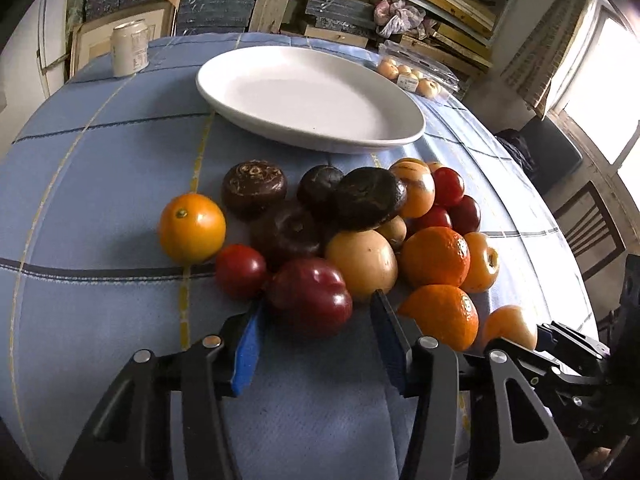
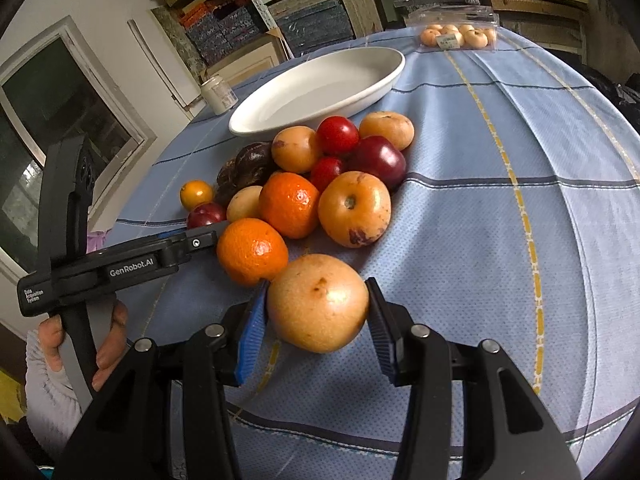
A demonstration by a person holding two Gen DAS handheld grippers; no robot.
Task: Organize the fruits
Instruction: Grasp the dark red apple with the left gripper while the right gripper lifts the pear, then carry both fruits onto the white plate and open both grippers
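Right now the right gripper (image 2: 318,312) has its blue pads clamped on a pale yellow round fruit (image 2: 318,304), one pad on each side, at the near edge of the fruit pile on the blue checked tablecloth (image 2: 500,240). Just beside that fruit sits a mandarin (image 2: 252,250), with a second mandarin (image 2: 289,204) and a blemished yellow apple (image 2: 354,208) behind it. Over on the other side, the left gripper (image 1: 316,320) is narrowed around a dark red plum (image 1: 310,296); its left pad touches the plum's side, while the right pad looks a sliver clear, so no firm grip shows. A small red plum (image 1: 240,270) and a lone orange fruit (image 1: 192,227) lie to its left. Beyond the pile the white oval dish (image 1: 248,64) stands bare, with a can (image 1: 130,47) and a packet of small fruits (image 1: 416,76) at the far edge. A hand (image 2: 108,344) holds the left gripper's handle.
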